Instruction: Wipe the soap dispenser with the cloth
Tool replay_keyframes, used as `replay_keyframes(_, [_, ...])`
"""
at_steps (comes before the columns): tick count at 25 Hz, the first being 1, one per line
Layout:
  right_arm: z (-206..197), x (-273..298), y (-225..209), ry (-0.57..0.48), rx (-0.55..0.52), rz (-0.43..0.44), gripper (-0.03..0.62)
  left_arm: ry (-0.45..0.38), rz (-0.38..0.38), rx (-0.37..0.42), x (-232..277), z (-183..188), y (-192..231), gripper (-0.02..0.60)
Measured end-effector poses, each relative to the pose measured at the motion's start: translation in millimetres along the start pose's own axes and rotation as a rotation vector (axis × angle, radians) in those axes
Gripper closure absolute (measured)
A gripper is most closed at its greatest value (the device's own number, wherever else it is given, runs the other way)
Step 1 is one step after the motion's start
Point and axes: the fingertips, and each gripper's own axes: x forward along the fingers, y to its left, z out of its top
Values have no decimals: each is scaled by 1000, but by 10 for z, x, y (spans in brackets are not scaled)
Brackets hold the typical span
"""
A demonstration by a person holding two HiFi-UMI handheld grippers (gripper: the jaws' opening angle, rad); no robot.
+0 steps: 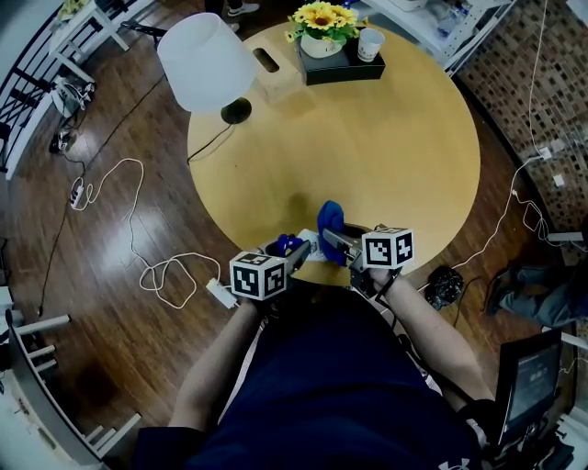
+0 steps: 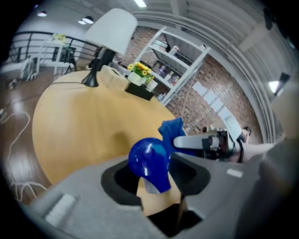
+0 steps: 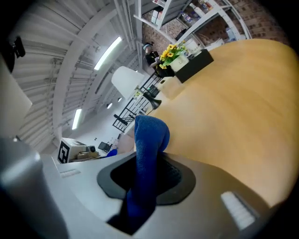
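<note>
**Dispenser and cloth brought together at the counter's near edge**

The left gripper [image 1: 287,250] is clamped on the blue soap dispenser [image 2: 150,161], seemingly lifted off the counter [image 1: 367,147], probably so every side can be reached. The right gripper [image 1: 336,242] pinches the blue cloth [image 3: 148,140]. Its free fold sticks out past the jaws as a wiping pad, just beside the dispenser. Both hands sit close before the body, grippers tilted downward and angled toward each other.

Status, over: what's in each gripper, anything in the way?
Left gripper shut on soap dispenser. Right gripper shut on blue cloth, close beside it; contact unclear. Lamp and flowers at far side of table, out of the way.
</note>
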Motion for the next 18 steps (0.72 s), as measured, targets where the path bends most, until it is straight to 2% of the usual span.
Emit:
replay_keyframes(2, [-10,103,127,34,-4,43,499,31,2,111,16,13,-110,405])
replay_keyframes(4, [-49,145,96,45,21,45,500,38,15,191,24,17,-168,402])
replay_keyframes(8, [-301,120,-284,92,118,-1,500,8,18,340,66,-24,-159,400])
replay_keyframes(10, [-517,68,-542,140,170,-52,500,-4,14,374,69,-45,-169,401])
replay_keyframes(12, [-697,-7,-746,166,219,-104,499,-8,15,374,58,-47,-189,402])
replay_keyframes(14, [-714,-80,-807,140,240,-124,499,-3,17,391,64,-33,-225,402])
replay_keyframes(15, [-671,-113,-804,114,239,-127,499,6,18,428,80,-22,-262,403])
replay_keyframes(16, [-608,-147,-797,86,234,-130,499,20,18,493,110,-12,-311,407])
replay_keyframes(18, [-463,-224,-796,32,221,-141,499,78,12,707,206,-16,-429,413])
